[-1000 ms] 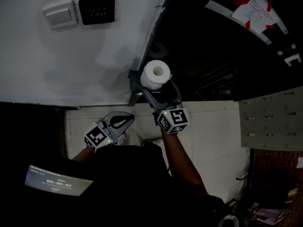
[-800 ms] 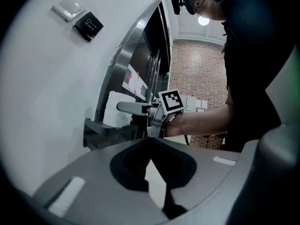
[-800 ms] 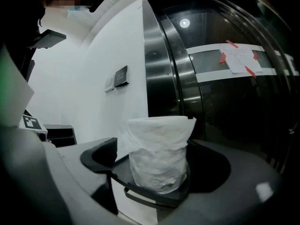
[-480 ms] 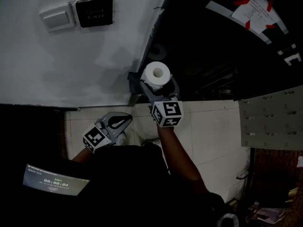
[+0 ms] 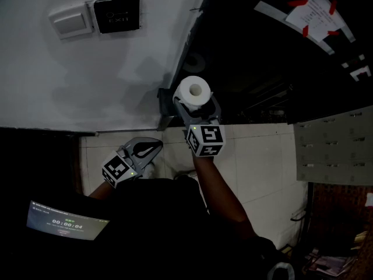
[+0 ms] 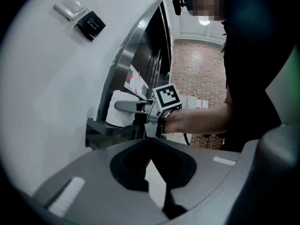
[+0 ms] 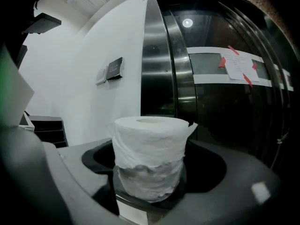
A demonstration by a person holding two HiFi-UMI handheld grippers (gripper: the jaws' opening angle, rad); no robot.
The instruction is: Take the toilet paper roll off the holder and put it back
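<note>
looking down in the head view, the toilet paper roll is seen upright between the fingers of the right gripper, just beside the dark holder. the left gripper is held lower, well apart. in the left gripper view, its fingers are pressed together on nothing. in the right gripper view, the roll is clamped from both sides by the fingers.

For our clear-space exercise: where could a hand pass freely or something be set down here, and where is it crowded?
Free: bare wall between the switch plates and the holder; floor tiles right of the arm. Crowded: the holder corner, where the right gripper clamps the toilet paper roll.
</note>
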